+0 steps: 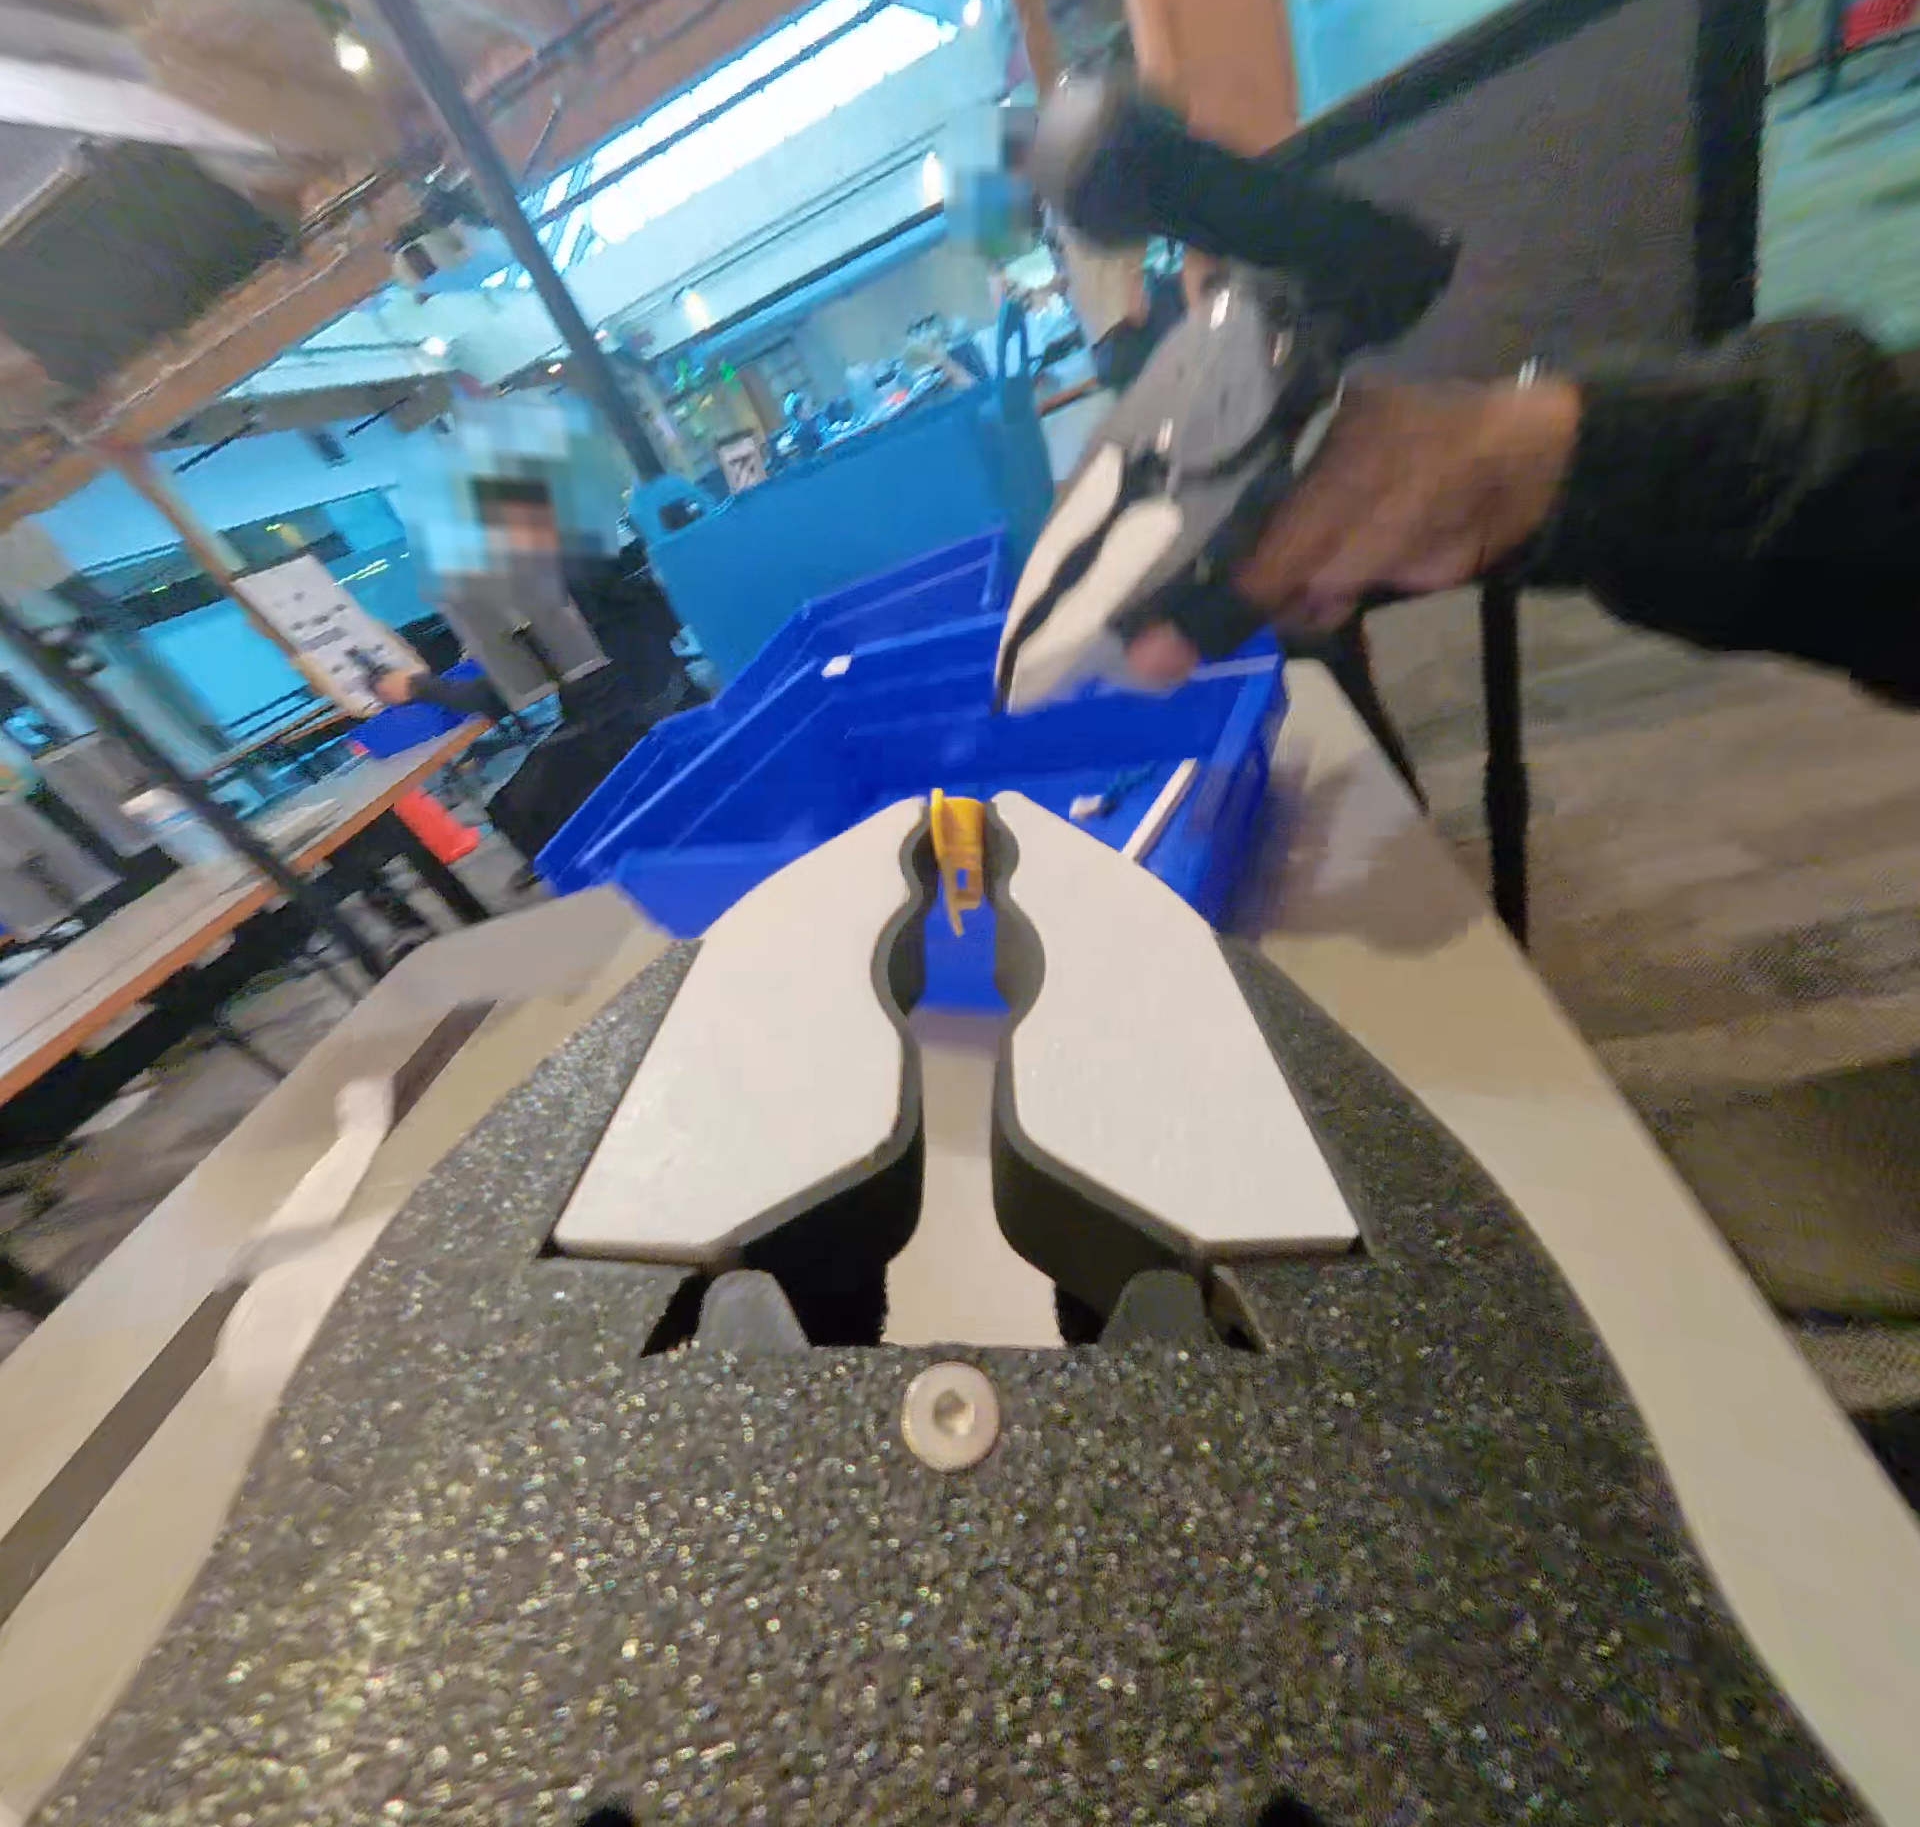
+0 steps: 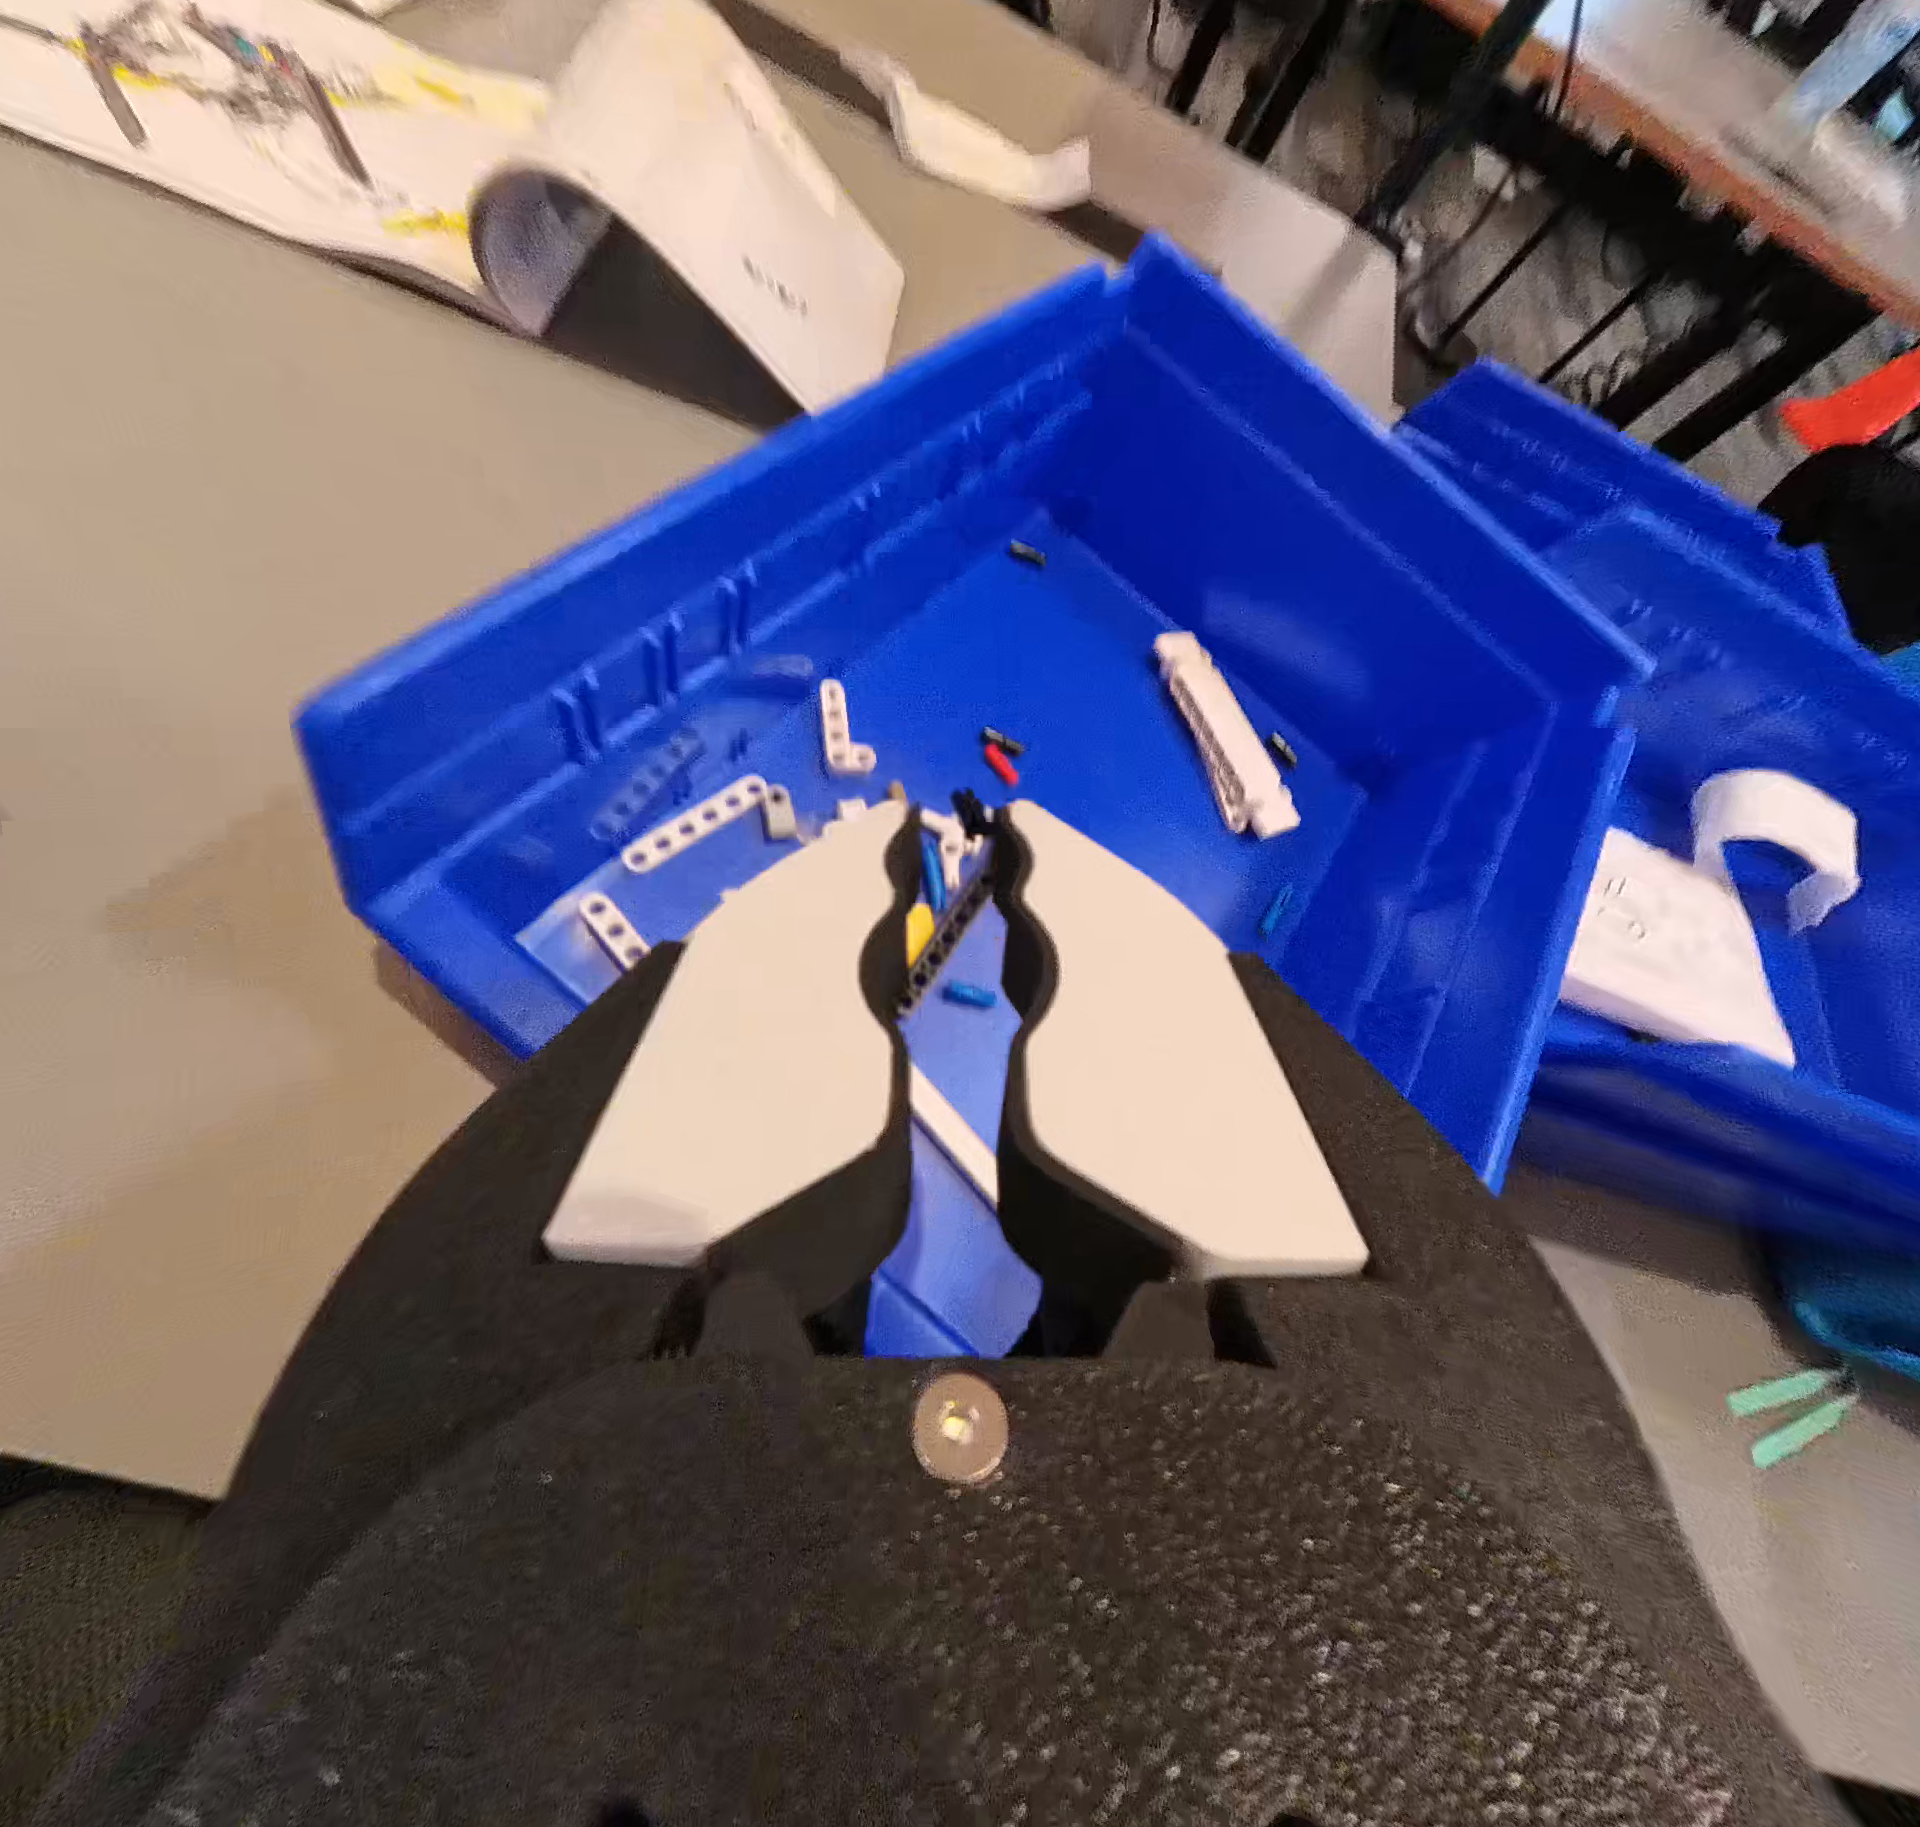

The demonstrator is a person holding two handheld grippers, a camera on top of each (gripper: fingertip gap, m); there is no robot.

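Grey table (image 2: 260, 634) carries a blue bin (image 2: 1195, 489) of small plastic pieces. Left tool (image 1: 956, 821) pinches a small yellow piece (image 1: 956, 837) above the bin. Right tool (image 2: 961, 821) hangs over the scattered pieces, fingers slightly apart, gripping nothing.

The left tongs (image 1: 956, 821) have flat, matt grey fingers (image 1: 790, 1029) set in a rough, speckled black body that glitters like coarse grit, with a shiny metal screw head (image 1: 950, 1416) in it. Between the tips they pinch a small yellow plastic piece (image 1: 958, 842), smooth and slightly glossy. The deep blue plastic bin (image 2: 665, 634) looks smooth, with a soft sheen on its walls. Inside lie white perforated plastic beams (image 2: 701, 827) and a black perforated strip (image 2: 948, 936), probably plastic too, though blurred. The grey tabletop (image 2: 208, 634) is matt and even.
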